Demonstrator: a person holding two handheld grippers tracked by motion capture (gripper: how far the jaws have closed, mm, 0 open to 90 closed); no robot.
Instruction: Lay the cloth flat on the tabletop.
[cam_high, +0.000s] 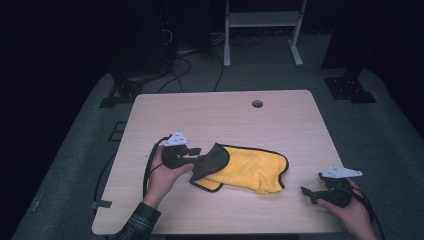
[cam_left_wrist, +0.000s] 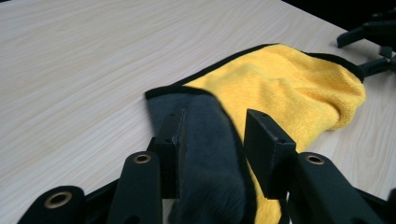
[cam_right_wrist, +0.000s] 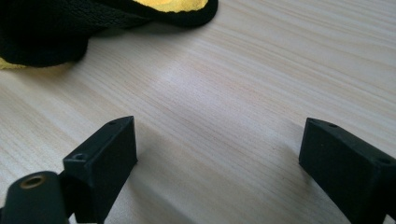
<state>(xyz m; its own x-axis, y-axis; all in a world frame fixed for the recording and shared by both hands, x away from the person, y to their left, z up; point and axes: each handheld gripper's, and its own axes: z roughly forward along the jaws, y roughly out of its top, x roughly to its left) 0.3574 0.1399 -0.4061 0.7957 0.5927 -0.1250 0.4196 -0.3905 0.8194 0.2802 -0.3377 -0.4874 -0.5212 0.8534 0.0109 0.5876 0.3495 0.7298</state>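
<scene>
The yellow cloth (cam_high: 250, 172) lay folded mid-table (cam_high: 210, 112), its grey flap between the left gripper (cam_left_wrist: 215, 140)'s parted jaws, unpinched; the right gripper (cam_right_wrist: 219, 154) gaped over bare wood — withdrawing carelessly, a jaw could likely snag the flap and undo the fold.

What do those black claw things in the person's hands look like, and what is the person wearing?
Each hand-held gripper, left and right, is black with two flat, blocky jaws, brass-coloured rivets at the joints and a grey three-cornered plate on top. A black cable trails from each. The left arm has a dark checked sleeve.
</scene>
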